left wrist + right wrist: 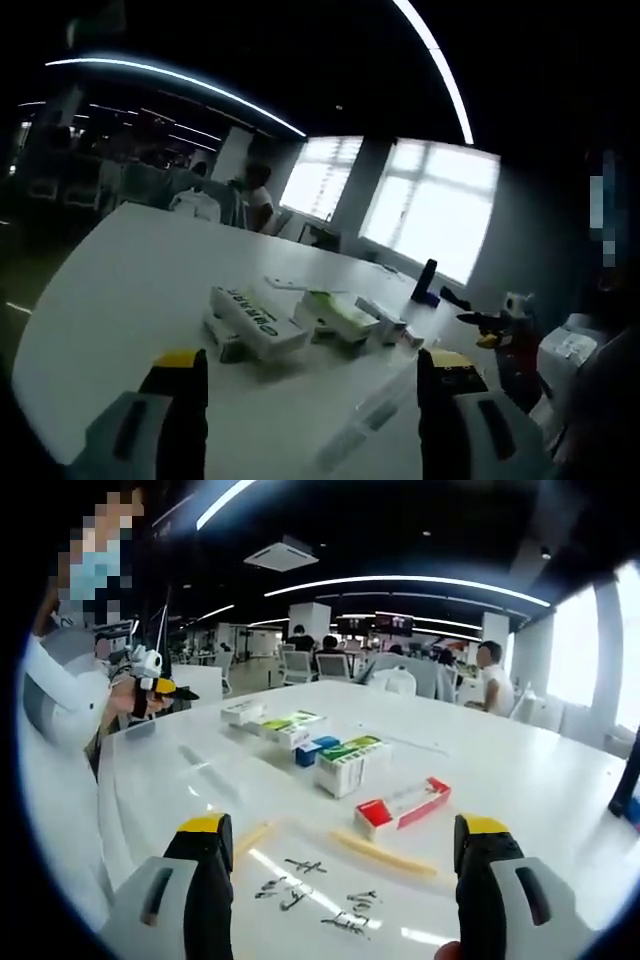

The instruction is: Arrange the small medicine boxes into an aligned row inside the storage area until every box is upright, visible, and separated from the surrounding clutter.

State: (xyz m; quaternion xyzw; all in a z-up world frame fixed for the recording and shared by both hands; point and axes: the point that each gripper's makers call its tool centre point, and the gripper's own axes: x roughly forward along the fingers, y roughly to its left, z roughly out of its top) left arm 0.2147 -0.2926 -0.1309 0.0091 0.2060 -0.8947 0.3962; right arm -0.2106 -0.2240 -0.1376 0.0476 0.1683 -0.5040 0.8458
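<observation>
Several small medicine boxes lie on a white table [520, 770]. In the right gripper view a red and white box [403, 807] lies nearest, then a green and white box [352, 762], a blue box [316, 749] and more green and white boxes [285, 726] farther off. My right gripper [340, 855] is open, short of the red box, with nothing between its jaws. In the left gripper view a long white box [257, 322] and green-topped boxes [338, 317] lie ahead of my open left gripper [312, 378]. The left gripper [160, 687] also appears at the left of the right gripper view, held in a hand.
Yellow tape strips [385, 853] and black handwriting [305, 880] mark the table near my right gripper. A dark bottle [424, 282] stands at the table's far side. A person in white [55, 710] stands at the table's left edge. Chairs and seated people fill the office behind.
</observation>
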